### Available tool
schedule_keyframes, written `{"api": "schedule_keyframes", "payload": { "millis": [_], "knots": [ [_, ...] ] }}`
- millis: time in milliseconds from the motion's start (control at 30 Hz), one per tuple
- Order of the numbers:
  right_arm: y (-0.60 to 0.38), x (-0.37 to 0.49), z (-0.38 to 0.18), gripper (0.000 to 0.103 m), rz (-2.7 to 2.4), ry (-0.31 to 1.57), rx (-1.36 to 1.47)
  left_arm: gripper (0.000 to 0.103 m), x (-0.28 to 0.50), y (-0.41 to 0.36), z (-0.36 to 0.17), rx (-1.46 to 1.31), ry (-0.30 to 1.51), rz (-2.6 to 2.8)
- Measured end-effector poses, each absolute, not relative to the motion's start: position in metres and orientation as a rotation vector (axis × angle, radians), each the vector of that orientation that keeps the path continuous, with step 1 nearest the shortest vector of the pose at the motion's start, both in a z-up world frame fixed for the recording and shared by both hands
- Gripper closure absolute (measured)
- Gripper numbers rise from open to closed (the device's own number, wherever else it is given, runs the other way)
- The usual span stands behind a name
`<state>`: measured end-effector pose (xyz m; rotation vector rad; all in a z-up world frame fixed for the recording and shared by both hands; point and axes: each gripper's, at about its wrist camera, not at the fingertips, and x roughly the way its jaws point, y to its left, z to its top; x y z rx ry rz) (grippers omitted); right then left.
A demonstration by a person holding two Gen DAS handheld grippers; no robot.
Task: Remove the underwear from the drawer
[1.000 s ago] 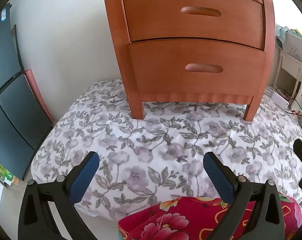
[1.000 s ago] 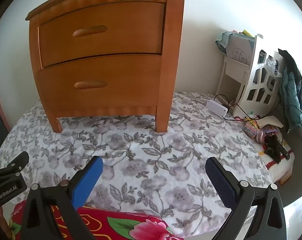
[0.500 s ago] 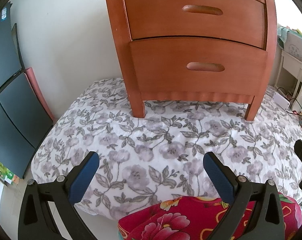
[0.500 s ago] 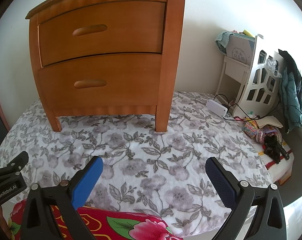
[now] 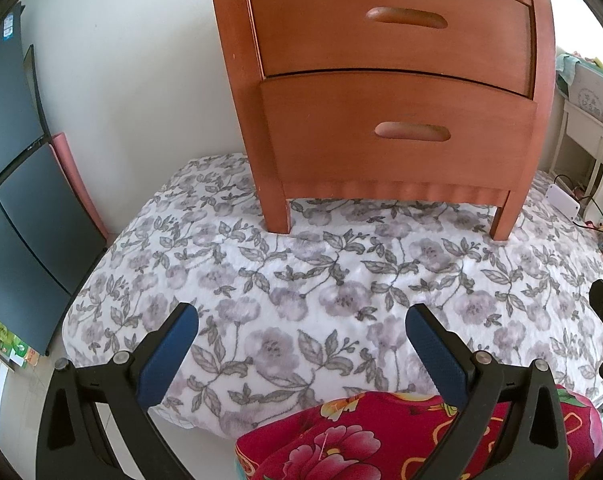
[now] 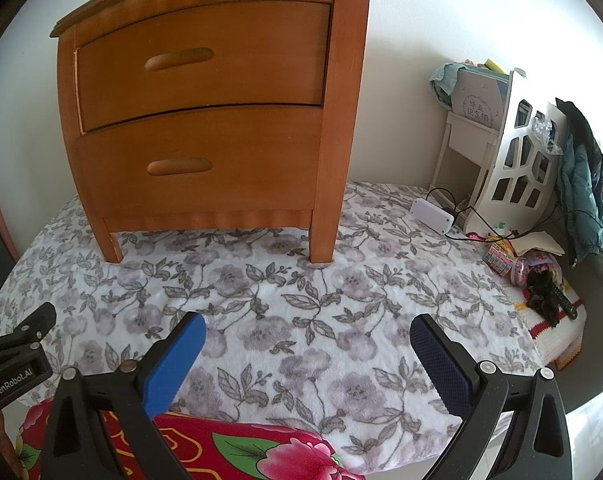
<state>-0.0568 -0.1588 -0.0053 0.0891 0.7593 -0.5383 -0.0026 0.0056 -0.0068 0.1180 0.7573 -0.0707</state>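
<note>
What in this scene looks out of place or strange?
The wooden nightstand stands with its legs on the floral blanket, an odd base for furniture. Its lower drawer sits out past the upper drawer. Nothing looks spilled or broken.

My right gripper (image 6: 307, 346) hangs with jaws spread over the floral blanket (image 6: 301, 312); nightstand (image 6: 213, 112) at twelve o'clock, both drawers closed; white shelf (image 6: 513, 152) at two o'clock.

Both the left gripper (image 5: 301, 344) and right gripper (image 6: 307, 350) have black frames with silver screws. Their jaws carry blue textured pads. White "GenRobot.AI" lettering marks the left one.
</note>
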Motion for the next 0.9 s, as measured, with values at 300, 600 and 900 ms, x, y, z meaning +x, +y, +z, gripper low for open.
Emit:
{"api": "schedule_keyframes", "payload": {
  "millis": [300,600,900],
  "knots": [
    [-0.159,-0.056,-0.005,0.0,-0.538,0.761,0.089,0.0,-0.003,0.007,-0.009,0.105,0.759,-0.075],
    [-0.158,-0.056,-0.005,0.0,-0.539,0.761,0.089,0.0,-0.005,0.01,-0.01,0.099,0.756,-0.071],
    [-0.165,-0.059,0.0,0.0,-0.525,0.764,0.094,0.0,0.0,0.022,0.003,-0.089,0.78,-0.18]
  ]
}}
